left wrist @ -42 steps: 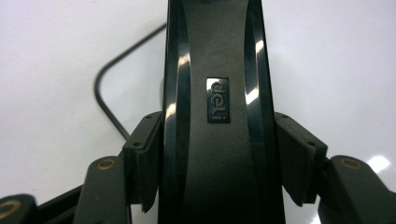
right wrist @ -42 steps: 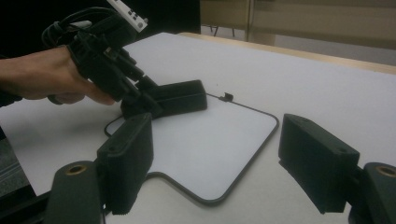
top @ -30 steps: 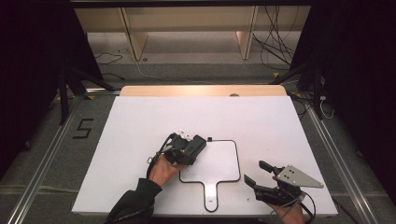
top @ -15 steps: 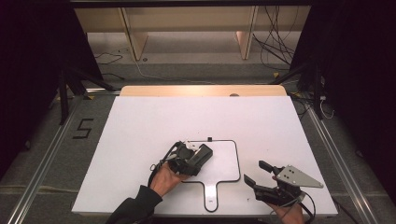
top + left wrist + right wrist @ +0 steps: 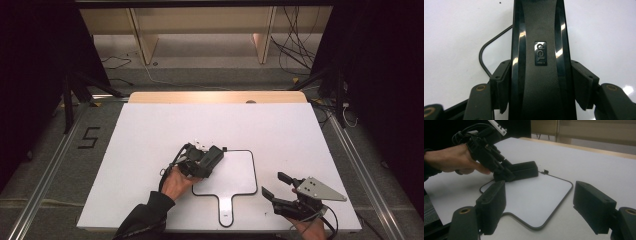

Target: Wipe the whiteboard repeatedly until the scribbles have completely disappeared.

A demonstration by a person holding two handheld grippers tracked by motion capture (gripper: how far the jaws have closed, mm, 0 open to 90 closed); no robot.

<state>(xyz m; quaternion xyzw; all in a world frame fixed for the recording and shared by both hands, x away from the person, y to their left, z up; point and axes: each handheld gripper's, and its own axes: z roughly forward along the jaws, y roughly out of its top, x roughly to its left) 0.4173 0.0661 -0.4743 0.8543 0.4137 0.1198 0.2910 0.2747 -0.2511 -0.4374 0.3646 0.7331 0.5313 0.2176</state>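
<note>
Up close, the left gripper view shows the left hand-held gripper [image 5: 541, 85] pinching a black block [image 5: 540, 62] bearing a small metal badge [image 5: 540, 53], detail the high view lacks. The block [image 5: 212, 157] overlaps the paddle-shaped outline's [image 5: 254, 172] far-left corner. The right hand-held gripper [image 5: 279, 186], jaws spread, hovers near the counter's [image 5: 150, 130] front edge; bare counter lies beyond.

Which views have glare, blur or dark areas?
Left gripper view: bright glints on the glossy black stapler, a hotspot on the table at right. Right gripper view: its near jaws are soft. High view: table evenly lit, surroundings nearly black.
</note>
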